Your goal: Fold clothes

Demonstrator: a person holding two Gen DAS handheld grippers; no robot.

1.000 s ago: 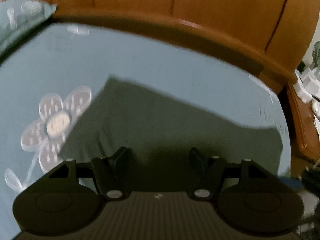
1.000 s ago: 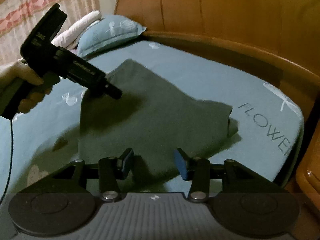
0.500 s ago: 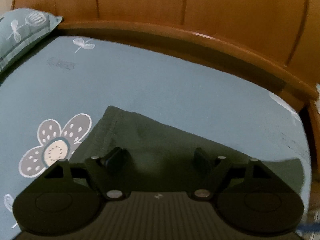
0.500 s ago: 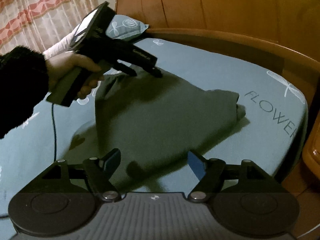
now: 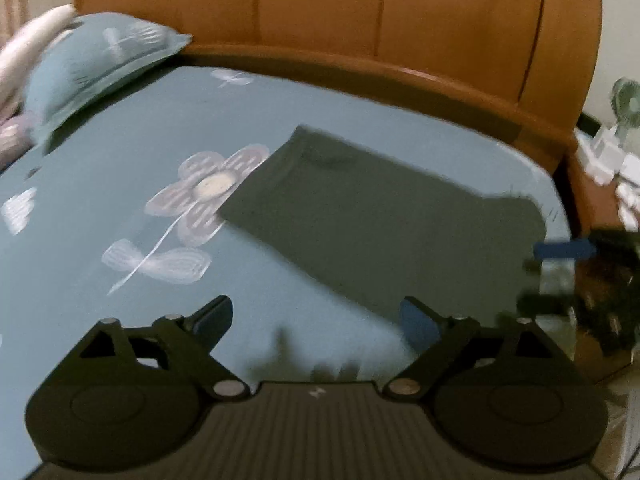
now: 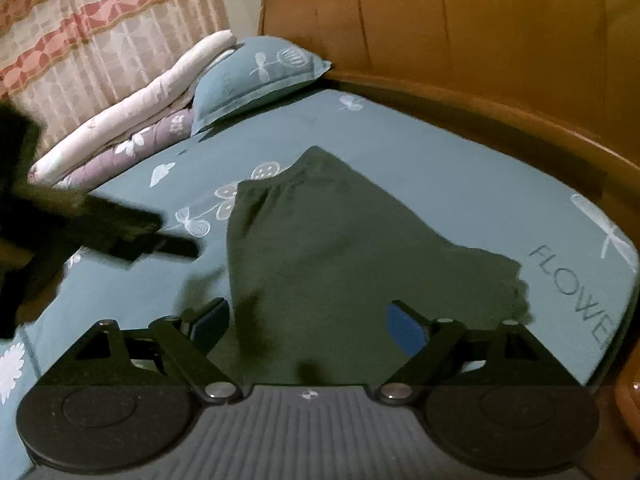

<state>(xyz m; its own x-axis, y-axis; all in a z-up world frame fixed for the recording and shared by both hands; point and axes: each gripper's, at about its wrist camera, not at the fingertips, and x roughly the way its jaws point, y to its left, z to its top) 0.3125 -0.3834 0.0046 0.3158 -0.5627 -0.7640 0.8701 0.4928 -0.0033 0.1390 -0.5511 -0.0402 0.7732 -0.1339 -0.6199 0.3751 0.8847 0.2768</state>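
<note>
Both grippers had pulled back from the cloth since half a second earlier, and both had spread their jaws wider. Where the left gripper (image 5: 316, 320) had been right over the top edge of the garment, it now hung above bare sheet, jaws wide and holding nothing. The right gripper (image 6: 308, 322) hovered over the near edge of the garment, jaws also wide and empty.

Between them lay the dark green garment (image 6: 340, 248), folded and flat on the blue-green bed sheet (image 6: 460, 168), touching neither gripper. Seen from the left wrist, the same garment (image 5: 380, 220) sat just beside a printed white flower (image 5: 208, 188), its upper left corner overlapping a petal. Its far right corner ended near the printed word "FLOWER" (image 6: 572, 292) at the edge of the bed.

From the right wrist, the left gripper showed as a dark blurred shape (image 6: 132, 236) off to the left, well clear of the cloth; the hand on it was too smeared to make out. A blue-green pillow (image 6: 260, 72) leaned at the head of the bed, with folded pale quilts (image 6: 132, 128) stacked beside it against a striped curtain (image 6: 100, 28). Behind everything curved the wooden headboard (image 5: 400, 28). A small fan (image 5: 626, 100) stood on the nightstand at the far right, blurred.
</note>
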